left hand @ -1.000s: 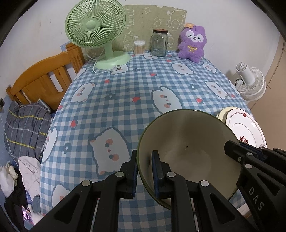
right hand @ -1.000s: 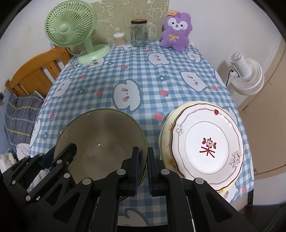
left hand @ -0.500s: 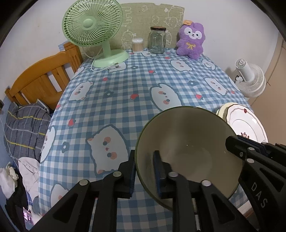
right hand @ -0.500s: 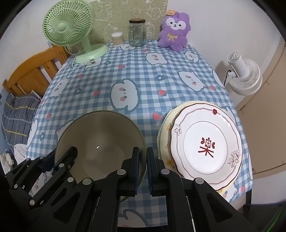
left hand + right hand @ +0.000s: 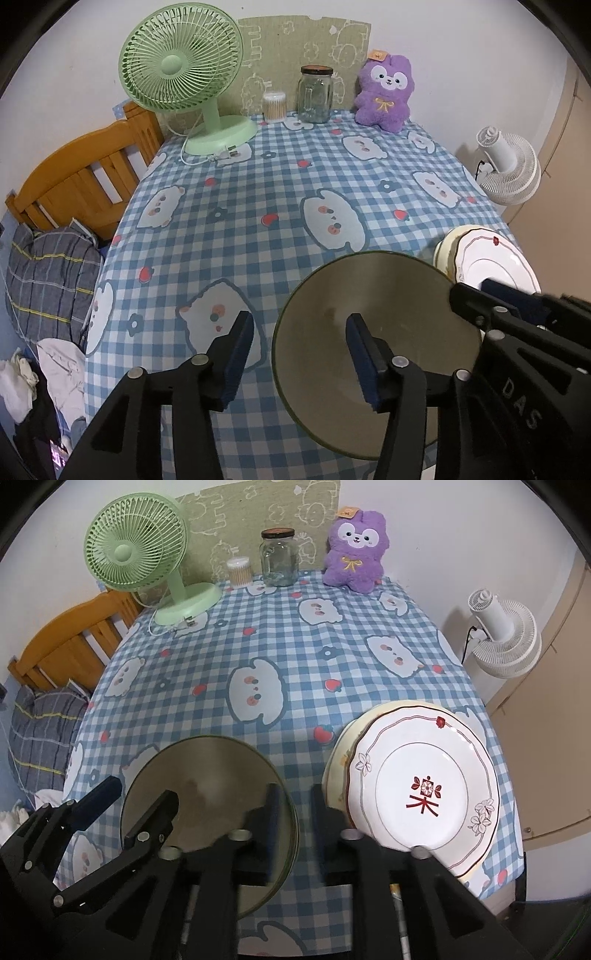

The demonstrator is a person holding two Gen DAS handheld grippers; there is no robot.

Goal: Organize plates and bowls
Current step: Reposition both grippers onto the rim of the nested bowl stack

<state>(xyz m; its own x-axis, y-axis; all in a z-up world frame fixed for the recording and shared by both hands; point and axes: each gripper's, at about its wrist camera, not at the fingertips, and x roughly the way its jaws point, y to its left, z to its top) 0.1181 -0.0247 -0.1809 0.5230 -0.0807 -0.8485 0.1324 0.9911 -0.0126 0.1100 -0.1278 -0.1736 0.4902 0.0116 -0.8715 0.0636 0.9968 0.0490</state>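
Observation:
An olive-green bowl sits on the checked tablecloth near the front edge. My left gripper straddles the bowl's left rim, one finger inside and one outside. Its jaws are opening and the pads stand clear of the rim. My right gripper straddles the bowl's right rim in the same way, its jaws also opening, with a gap on both sides. Right of the bowl lies a stack of plates, the top one white with a red motif.
At the table's far end stand a green desk fan, a cotton-swab box, a glass jar and a purple plush toy. A wooden bed frame is at the left and a white fan at the right.
Both grippers were shut on the bowl's rim and have now opened off it. The bowl and plates stay where they were.

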